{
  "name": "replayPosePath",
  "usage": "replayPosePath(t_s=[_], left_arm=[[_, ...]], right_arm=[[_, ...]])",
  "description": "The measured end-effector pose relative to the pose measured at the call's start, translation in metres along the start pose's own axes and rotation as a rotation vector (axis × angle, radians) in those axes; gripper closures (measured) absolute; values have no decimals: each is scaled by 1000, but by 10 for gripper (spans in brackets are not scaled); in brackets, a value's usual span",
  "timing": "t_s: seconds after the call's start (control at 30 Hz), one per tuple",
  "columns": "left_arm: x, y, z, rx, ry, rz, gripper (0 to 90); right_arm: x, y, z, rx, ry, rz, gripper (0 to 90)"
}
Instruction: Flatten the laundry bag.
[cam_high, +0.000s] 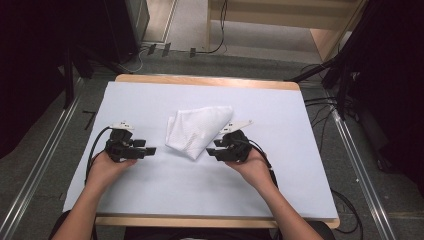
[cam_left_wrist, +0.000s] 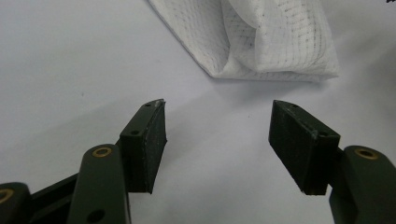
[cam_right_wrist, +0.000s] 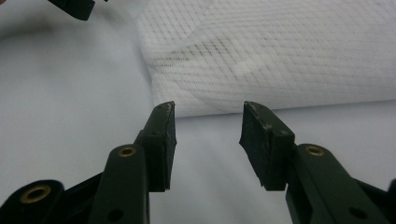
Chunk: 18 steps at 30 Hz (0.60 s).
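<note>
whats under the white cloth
The folded white cloth lies flat on the pale table cover, which shows all around it. Whatever sits beneath its layers is hidden; no bulge suggests anything there.

Table (cam_high: 150, 192): pale sheet over wood, under me.
Cloth (cam_high: 197, 131): white mesh, folded, near the table's middle.
Floor (cam_high: 45, 145): grey, cables (cam_high: 320, 107) past the right edge.

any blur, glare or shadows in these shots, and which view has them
High view: even light, no glare, dark surroundings, soft shadow under the folded cloth. Left gripper view: the left gripper is sharp, the cloth slightly soft, with a faint shadow beside it. Right gripper view: the right gripper is sharp, the cloth mesh blurs farther off.
</note>
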<state>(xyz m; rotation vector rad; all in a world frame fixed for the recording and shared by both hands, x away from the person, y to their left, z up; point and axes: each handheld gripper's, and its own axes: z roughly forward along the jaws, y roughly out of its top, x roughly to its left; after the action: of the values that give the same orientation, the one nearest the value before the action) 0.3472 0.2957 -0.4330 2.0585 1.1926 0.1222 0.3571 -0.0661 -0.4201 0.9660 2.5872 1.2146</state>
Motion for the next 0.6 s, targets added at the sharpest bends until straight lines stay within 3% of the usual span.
replayPosePath(t_s=[0.27, 0.47, 0.6], left_arm=[[-3, -5, -5, -7, 3, 5, 375], [-3, -8, -8, -12, 5, -2, 375], [-3, -9, -9, -19, 5, -4, 375]], right_arm=[[2, 10, 7, 0, 20, -25, 561], [6, 24, 16, 2, 48, -8, 583], [9, 29, 26, 27, 44, -38, 583]])
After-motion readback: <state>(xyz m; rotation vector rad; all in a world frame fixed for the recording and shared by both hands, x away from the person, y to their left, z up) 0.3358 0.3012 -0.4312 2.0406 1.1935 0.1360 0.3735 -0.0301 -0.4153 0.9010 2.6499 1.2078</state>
